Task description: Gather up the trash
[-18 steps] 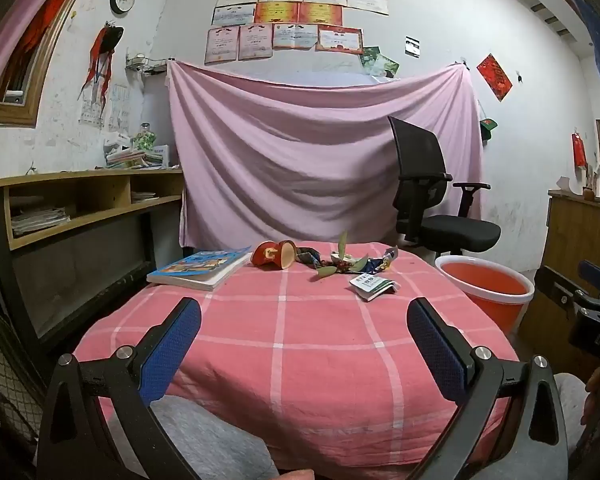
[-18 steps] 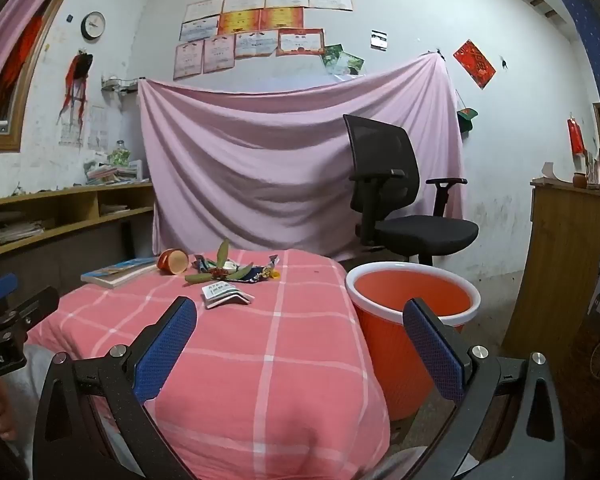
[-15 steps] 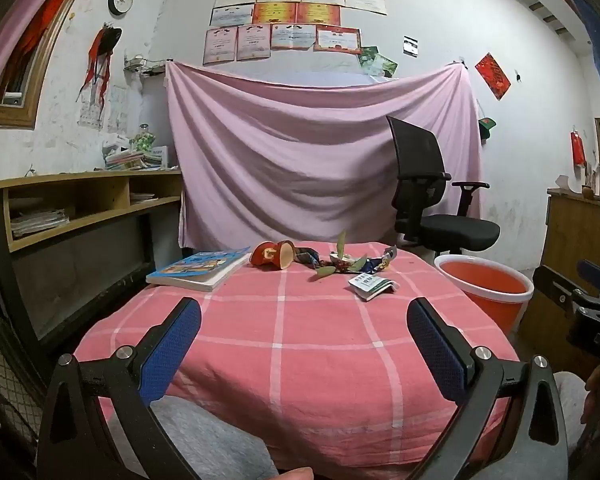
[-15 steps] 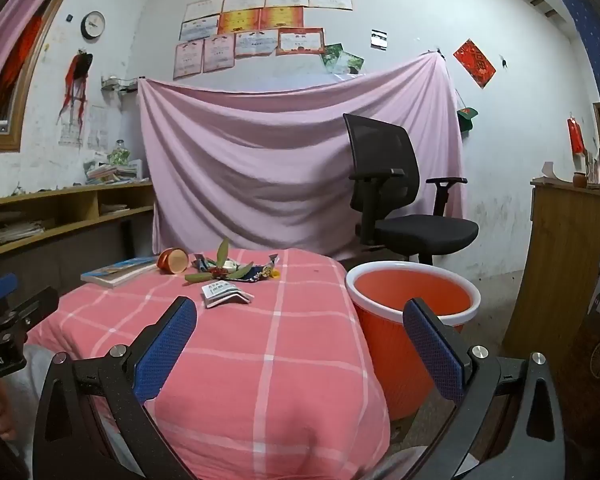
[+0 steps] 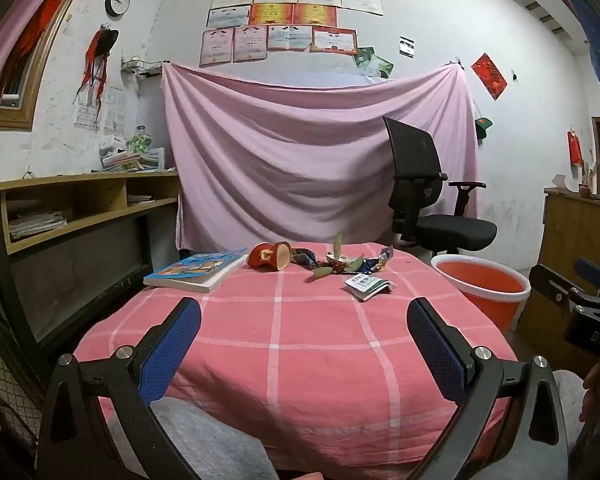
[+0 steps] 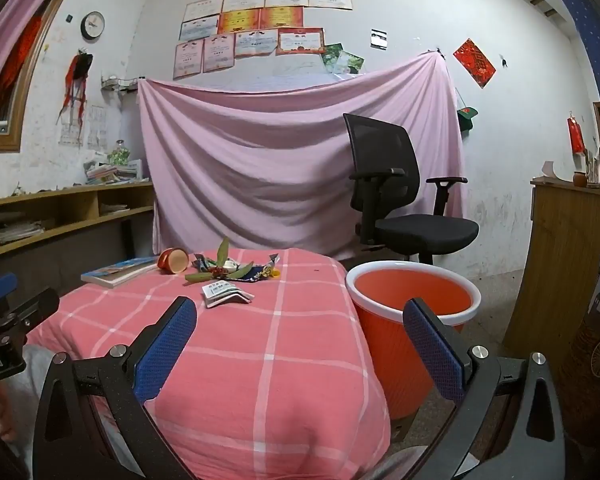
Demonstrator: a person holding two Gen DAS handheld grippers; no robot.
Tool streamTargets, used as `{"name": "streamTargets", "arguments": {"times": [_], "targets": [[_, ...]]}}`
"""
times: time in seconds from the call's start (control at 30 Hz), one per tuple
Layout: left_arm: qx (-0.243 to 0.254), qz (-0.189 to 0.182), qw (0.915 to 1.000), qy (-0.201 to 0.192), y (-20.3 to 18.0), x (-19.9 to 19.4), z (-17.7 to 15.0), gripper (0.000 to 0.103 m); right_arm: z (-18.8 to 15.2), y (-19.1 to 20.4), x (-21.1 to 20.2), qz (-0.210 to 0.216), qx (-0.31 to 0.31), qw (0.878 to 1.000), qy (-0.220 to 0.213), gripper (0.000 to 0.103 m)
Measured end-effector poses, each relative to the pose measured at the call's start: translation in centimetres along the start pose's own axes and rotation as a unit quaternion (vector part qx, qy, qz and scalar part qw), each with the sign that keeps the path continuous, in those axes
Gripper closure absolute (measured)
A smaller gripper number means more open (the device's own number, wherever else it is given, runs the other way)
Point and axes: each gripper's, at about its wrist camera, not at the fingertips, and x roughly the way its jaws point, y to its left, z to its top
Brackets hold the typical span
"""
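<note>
Lying well beyond both grippers' spread fingers [image 5: 172, 344]: trash [image 5: 342, 264].

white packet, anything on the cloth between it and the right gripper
Nothing: in the right wrist view only bare pink checked cloth lies between the open right gripper and the white packet.

Wall: white, with a round clock [image 5: 117, 0] high on the left and rows of certificates [image 5: 284, 20] above a hung pink sheet [image 5: 300, 160].
Chair: a black office chair [image 5: 428, 200] stands in front of the sheet (its right part).
Shelf: a wooden shelf unit [image 5: 80, 200] along the left wall, papers stacked in it and on top.
Table: a book [image 5: 198, 266] lies flat at the far left of the pink checked cloth [image 5: 300, 340].
Cabinet: a wooden cabinet [image 6: 560, 248] at the right.
</note>
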Motion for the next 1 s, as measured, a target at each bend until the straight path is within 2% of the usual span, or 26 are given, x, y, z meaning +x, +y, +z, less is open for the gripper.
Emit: {"name": "streamTargets", "arguments": {"times": [1.0], "targets": [[0.001,-0.001,1.0000,-0.002,0.28,-0.17,-0.07,0.002,-0.03,0.14,0.03,0.000,0.000,1.000,0.000,0.000]]}}
